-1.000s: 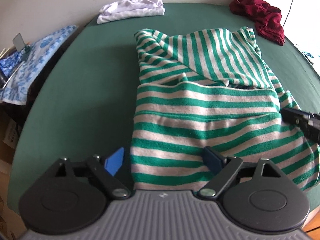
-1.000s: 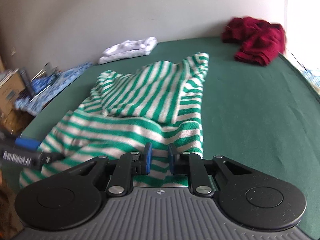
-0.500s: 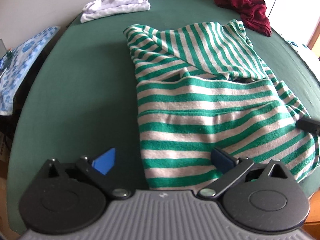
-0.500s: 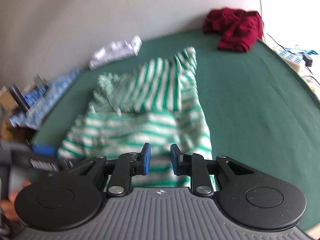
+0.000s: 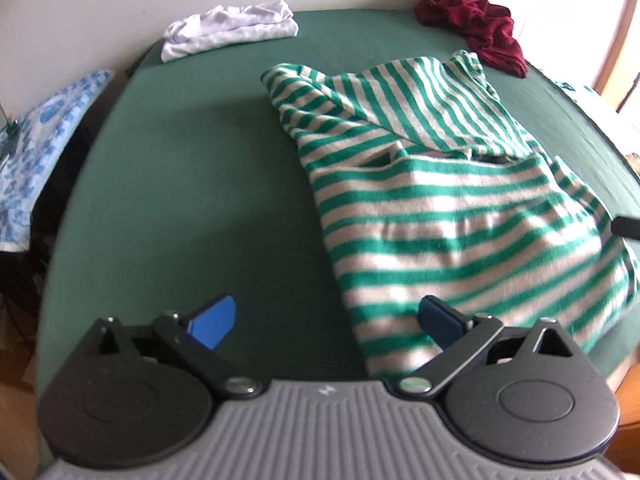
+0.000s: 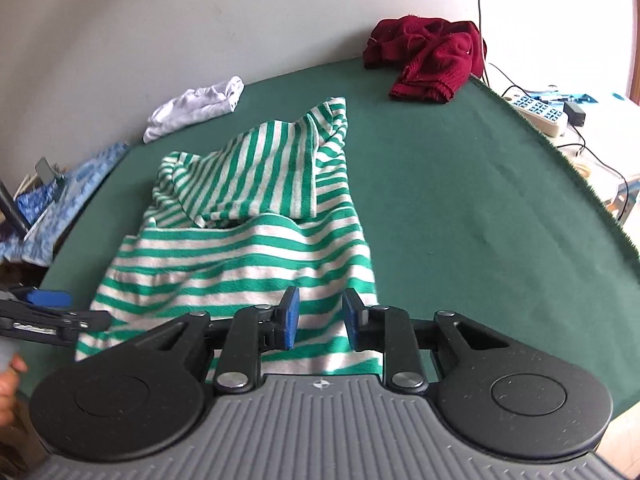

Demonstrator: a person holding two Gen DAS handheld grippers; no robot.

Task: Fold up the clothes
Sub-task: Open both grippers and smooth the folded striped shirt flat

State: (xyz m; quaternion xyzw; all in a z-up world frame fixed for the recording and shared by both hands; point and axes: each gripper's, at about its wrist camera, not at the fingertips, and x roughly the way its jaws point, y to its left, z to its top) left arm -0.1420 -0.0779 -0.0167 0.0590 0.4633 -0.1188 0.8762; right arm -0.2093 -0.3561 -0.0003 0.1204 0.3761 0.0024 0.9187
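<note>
Striped green-and-white garment [image 5: 452, 216], partly folded, is lying on the green bench [image 5: 192, 184], its near hem reaching almost to the bench's front edge and its upper part doubled back over the body so the stripes there are running lengthwise.

Left tool [image 5: 326, 318] is hovering low over the near left corner of the garment, fingers spread wide apart and gripping nothing; the left blue pad [image 5: 214, 320] is sitting above bare bench, the right pad [image 5: 438, 318] above the striped cloth.

Right tool [image 6: 318, 318] is hovering above the near hem, toward its right side, fingers parted with a moderate gap, striped cloth showing between them; whether the pads are touching the cloth cannot be told. In the right wrist view the left tool [image 6: 50, 312] is showing at the garment's near left corner.

White garment [image 5: 232, 28], loosely folded, is lying at the far left corner of the bench, well apart from the striped one. Dark red garment [image 6: 426, 58], crumpled, is lying at the far right corner.

Blue-and-white patterned cloth [image 5: 38, 140] is lying beyond the bench's left edge. White power strip [image 6: 538, 110] with cables is lying beyond the right edge.
</note>
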